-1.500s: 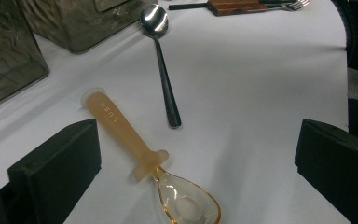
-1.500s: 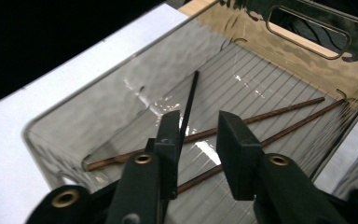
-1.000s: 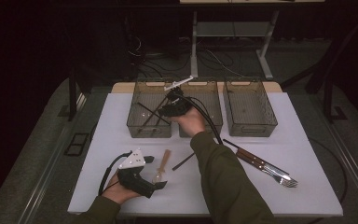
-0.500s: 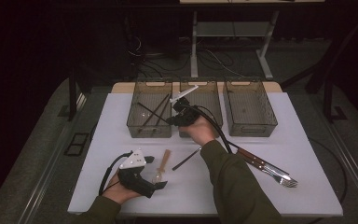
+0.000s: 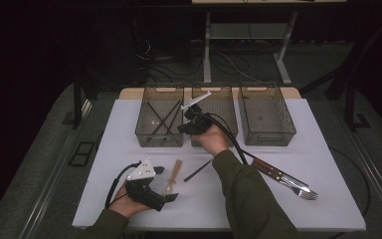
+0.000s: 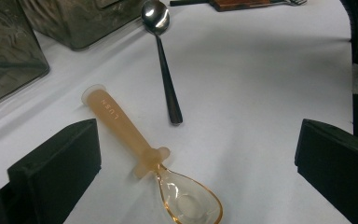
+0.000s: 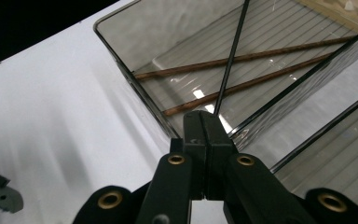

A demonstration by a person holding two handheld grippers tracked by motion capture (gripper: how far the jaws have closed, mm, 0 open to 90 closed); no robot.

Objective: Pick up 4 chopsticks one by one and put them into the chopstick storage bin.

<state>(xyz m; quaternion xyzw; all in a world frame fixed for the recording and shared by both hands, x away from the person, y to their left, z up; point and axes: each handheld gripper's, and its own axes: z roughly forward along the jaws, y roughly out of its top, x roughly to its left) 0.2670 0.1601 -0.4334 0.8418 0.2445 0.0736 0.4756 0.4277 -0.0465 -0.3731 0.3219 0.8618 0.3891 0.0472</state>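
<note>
Spoon (image 6: pixel 144 154) of amber plastic lies between my spread left tongs (image 6: pixel 198 156) — bowl near, handle pointing far. Right tongs (image 7: pixel 205 122) are pressed together by the chopstick tray (image 7: pixel 121 60).

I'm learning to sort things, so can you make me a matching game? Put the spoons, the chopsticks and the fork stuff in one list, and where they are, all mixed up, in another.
Things:
1. orange spoon
2. black-handled spoon
3. brown chopsticks
4. wooden-handled cutlery

Places:
A. inside the left clear bin
B. on the right side of the table
C. between the open jaws of the left gripper
D. on the table past the orange spoon, bowl end near a bin

Pairs: 1-C, 2-D, 3-A, 4-B
</note>
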